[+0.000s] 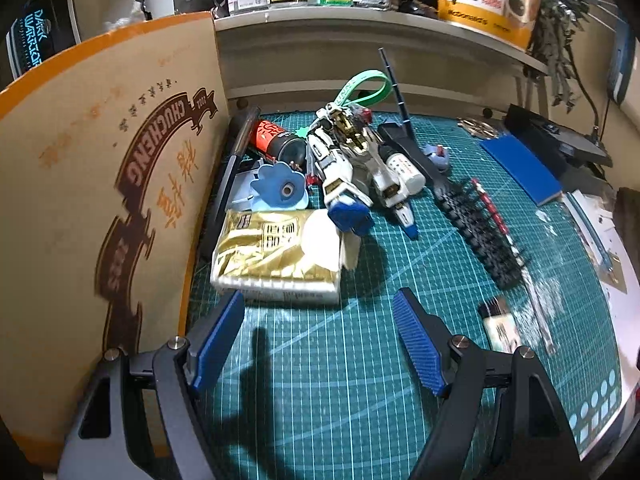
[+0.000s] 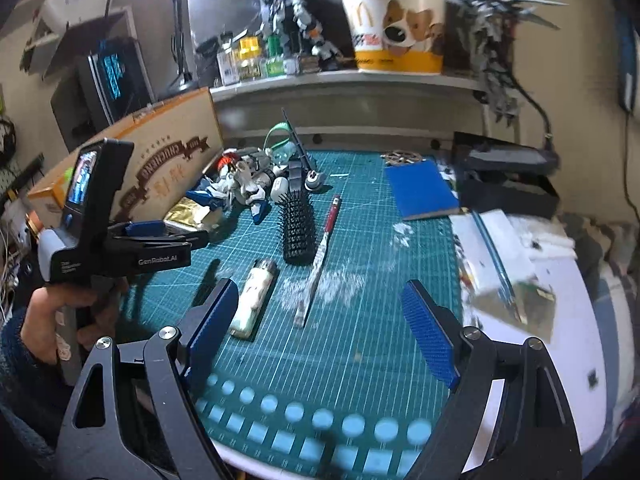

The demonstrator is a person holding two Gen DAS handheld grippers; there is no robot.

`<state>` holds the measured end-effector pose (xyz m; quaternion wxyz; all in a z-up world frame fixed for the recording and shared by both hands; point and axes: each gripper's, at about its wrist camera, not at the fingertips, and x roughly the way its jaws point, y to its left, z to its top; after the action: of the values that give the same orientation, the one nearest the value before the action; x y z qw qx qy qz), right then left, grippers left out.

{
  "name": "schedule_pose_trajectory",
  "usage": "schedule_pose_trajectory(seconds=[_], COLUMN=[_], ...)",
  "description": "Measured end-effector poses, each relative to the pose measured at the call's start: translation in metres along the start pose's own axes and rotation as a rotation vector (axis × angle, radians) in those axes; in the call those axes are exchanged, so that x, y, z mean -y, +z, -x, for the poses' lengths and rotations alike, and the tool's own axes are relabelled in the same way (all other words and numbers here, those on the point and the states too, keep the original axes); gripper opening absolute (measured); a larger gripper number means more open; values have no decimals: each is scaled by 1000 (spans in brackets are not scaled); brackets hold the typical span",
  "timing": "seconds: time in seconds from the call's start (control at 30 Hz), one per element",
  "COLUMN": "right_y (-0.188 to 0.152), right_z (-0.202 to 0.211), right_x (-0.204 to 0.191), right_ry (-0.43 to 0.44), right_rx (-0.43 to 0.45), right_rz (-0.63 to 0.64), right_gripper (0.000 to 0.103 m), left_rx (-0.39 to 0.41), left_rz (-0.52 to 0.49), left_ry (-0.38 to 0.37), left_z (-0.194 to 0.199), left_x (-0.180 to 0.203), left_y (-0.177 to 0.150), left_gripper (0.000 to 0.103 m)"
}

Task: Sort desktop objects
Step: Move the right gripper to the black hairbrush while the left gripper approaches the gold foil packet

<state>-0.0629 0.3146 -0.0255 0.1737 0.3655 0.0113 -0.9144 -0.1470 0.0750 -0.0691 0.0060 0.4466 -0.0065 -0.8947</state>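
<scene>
A pile lies on the green cutting mat (image 1: 360, 360). It holds a gold tissue pack (image 1: 276, 256), a white-and-blue robot model (image 1: 348, 164), a red-and-black can (image 1: 276, 140) and a blue flower-shaped piece (image 1: 280, 188). My left gripper (image 1: 320, 300) is open and empty, just short of the tissue pack. A black hairbrush (image 2: 298, 228), a red-handled craft knife (image 2: 320, 256) and a white lighter (image 2: 254, 300) lie ahead of my right gripper (image 2: 320, 286), which is open and empty. In the right wrist view a hand (image 2: 44, 320) holds the left gripper (image 2: 180, 234) near the tissue pack (image 2: 188, 212).
A tall cardboard box (image 1: 100, 184) walls the left side. A blue pad (image 2: 422, 188) and a black case (image 2: 504, 180) sit at the back right, with white papers (image 2: 520, 280) along the right edge. A shelf (image 2: 340, 80) with bottles and a paper bucket (image 2: 396, 28) overhangs the back.
</scene>
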Motion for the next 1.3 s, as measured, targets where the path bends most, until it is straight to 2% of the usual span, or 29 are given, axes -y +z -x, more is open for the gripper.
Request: schedule_pose_trajectory(seconds=[0.2,0.63,0.73,0.83,0.9,1.07,1.17,1.2,1.27,1.3], right_y=[23,42,51,59,63,69,66,65,62,62], right_z=[-34,-71,-91,-110,-124,-156,-171,-172,-173,-174], right_x=[0,-3,-8,-15,-19,-27,-28,-29,-31,-32], right_ry=[18,61,95,118,133,116,88,87,86,80], right_rx=[-45,-67,-94,-120,-137,-195,-239,-236,-230,-228], right_rz=[22,48,86,131,148,180,185,190,200,208], right_gripper=[83,83,83,73,72,68,60,61,60,60], left_rx=[-19,-42,-41,-39,-40,-50,-44,-44,-40,-30], left_rz=[-2,2,18,11,5,10,0,-1,3,10], left_ry=[27,94,88,79,64,-12,-25,-27,-22,-12], left_z=[-16,-31,-36,-37,-37,-37,-37,-37,-36,-34], left_x=[0,-2,-5,-5,-6,-14,-14,-14,-13,-11], left_y=[12,29,36,37,38,35,34,34,32,27], left_gripper=[77,77,77,77,78,77,77,76,74,67])
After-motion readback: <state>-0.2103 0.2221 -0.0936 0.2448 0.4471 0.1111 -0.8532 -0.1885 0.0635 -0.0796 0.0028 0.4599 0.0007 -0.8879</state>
